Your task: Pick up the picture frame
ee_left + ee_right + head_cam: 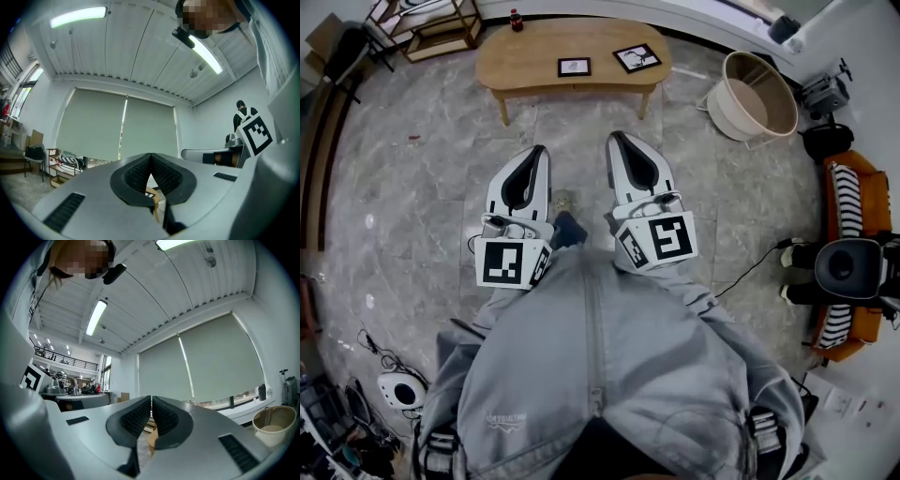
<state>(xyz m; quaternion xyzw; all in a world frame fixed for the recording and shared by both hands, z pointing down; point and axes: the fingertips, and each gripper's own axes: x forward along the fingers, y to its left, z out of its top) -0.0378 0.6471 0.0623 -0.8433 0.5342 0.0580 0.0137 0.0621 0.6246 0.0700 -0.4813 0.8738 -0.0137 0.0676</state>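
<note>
Ahead: open floor (pixel 581 155) | table (pixel 520 58) near edge | two picture frames (pixel 574 67) (pixel 637 58) inboard

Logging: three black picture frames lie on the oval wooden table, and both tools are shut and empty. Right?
No: the head view shows only two black picture frames, the straight frame and the angled frame, on the oval wooden table. The left tool and right tool are shut and empty.

A low wooden desk (pixel 525 58) stands on a grey marbled floor (pixel 412 187). Left of it is a wooden shelf (pixel 441 33), right of it a round cream tub (pixel 727 108), then an orange sofa (pixel 872 178). Behind it hang pale roller blinds (pixel 93 126), with strip lights (pixel 77 17) overhead.
</note>
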